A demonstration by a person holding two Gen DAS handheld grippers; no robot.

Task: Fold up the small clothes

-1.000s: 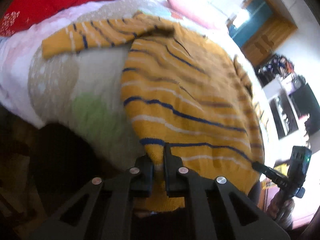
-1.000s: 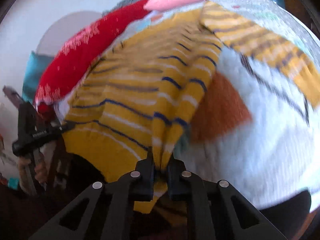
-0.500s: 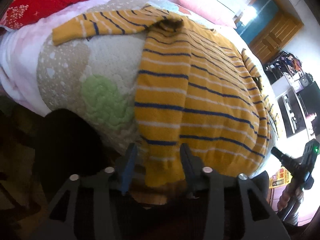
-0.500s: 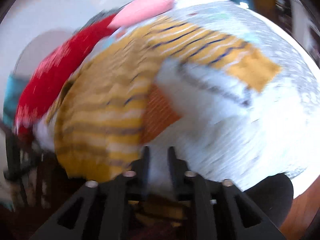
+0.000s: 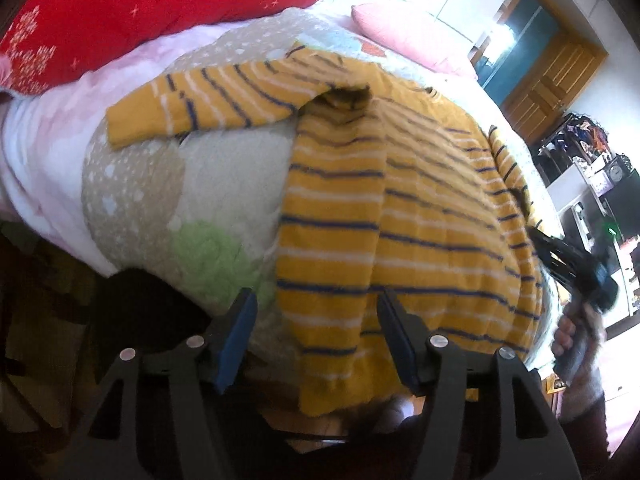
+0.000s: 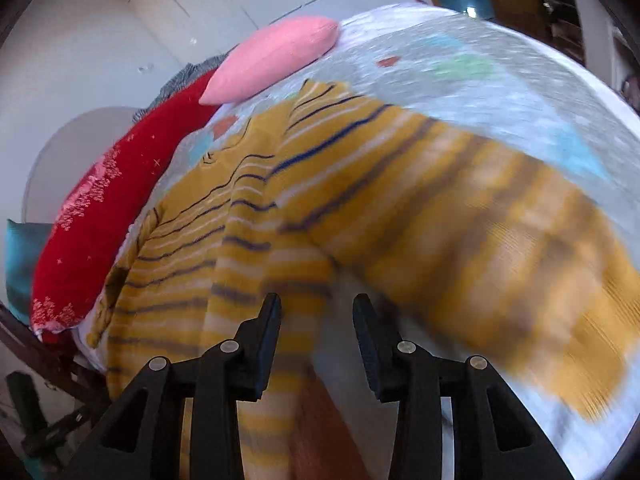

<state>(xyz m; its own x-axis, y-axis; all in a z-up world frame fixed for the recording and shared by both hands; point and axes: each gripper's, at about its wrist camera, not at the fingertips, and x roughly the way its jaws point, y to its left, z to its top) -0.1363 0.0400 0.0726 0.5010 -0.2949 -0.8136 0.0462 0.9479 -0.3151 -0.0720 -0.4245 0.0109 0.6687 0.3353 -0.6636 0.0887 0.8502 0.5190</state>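
A yellow sweater [image 5: 400,208] with blue and white stripes lies flat on the quilted bed [image 5: 168,200], one sleeve [image 5: 208,104] stretched out to the left. My left gripper [image 5: 318,332] hovers at the hem, its jaws opening; the hem's corner lies loose between the blue pads [image 5: 236,332] without being pressed. In the right wrist view the sweater [image 6: 224,240] is blurred and its other sleeve [image 6: 480,240] runs to the right. My right gripper [image 6: 318,320] is over the spot where sleeve meets body, jaws opening, gripping nothing. It also shows at the left view's right edge, the right gripper [image 5: 572,264], held by a hand.
A red pillow [image 5: 140,12] and a pink pillow [image 5: 412,36] lie at the head of the bed. The bed's near edge drops to a dark floor [image 5: 48,340]. A wooden door [image 5: 552,84] and cluttered shelves [image 5: 592,168] stand beyond the bed.
Both grippers were shut on the sweater's hem and have let it go; it now lies flat. The right gripper has swung right toward the sleeve. The left has drawn back slightly.
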